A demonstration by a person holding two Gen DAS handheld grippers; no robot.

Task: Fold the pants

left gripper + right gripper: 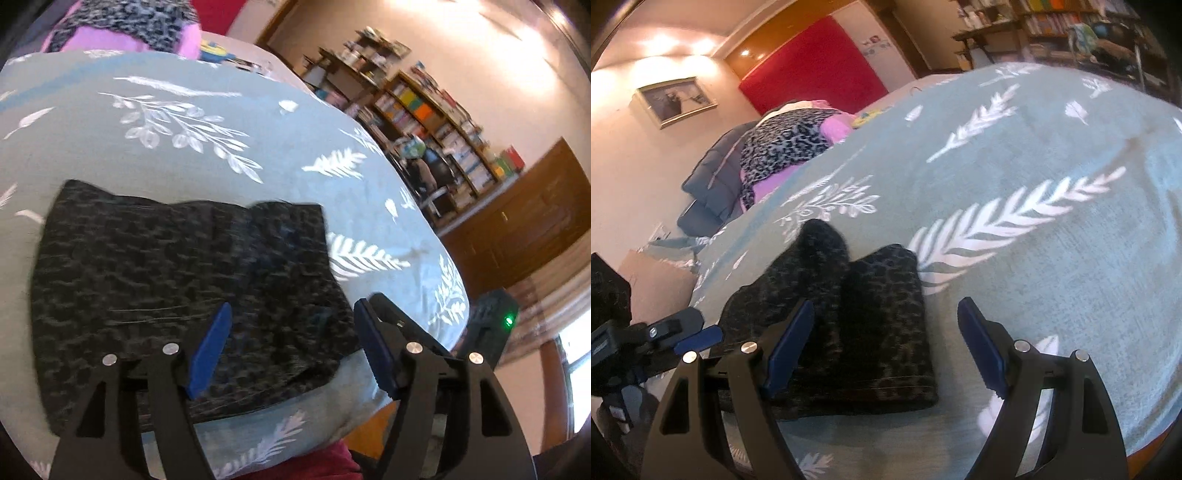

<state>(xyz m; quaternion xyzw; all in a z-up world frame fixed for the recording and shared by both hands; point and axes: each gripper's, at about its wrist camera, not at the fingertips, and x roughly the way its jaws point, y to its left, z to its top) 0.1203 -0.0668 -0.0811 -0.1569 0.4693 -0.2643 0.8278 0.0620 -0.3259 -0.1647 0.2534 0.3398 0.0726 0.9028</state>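
Left wrist: we find the pants (pixel 184 288) folded into a compact dark bundle on the leaf-print bedspread (pixel 184 122), the left gripper (pixel 291 350) wide and empty.

Right wrist: the right gripper (pixel 886 354) likewise gapes, empty — folding looks finished; next, we judge, only smoothing or withdrawal.

A grey-green bedspread (pixel 1052 266) with white leaf prints is covering the bed. A leopard-print and pink bundle (pixel 790 144) is lying at its far end beside a grey quilted cover (pixel 713 177). A red headboard (pixel 812 62) is standing behind. Bookshelves (pixel 436 122) are lining the wall. A framed picture (pixel 674 99) is hanging.
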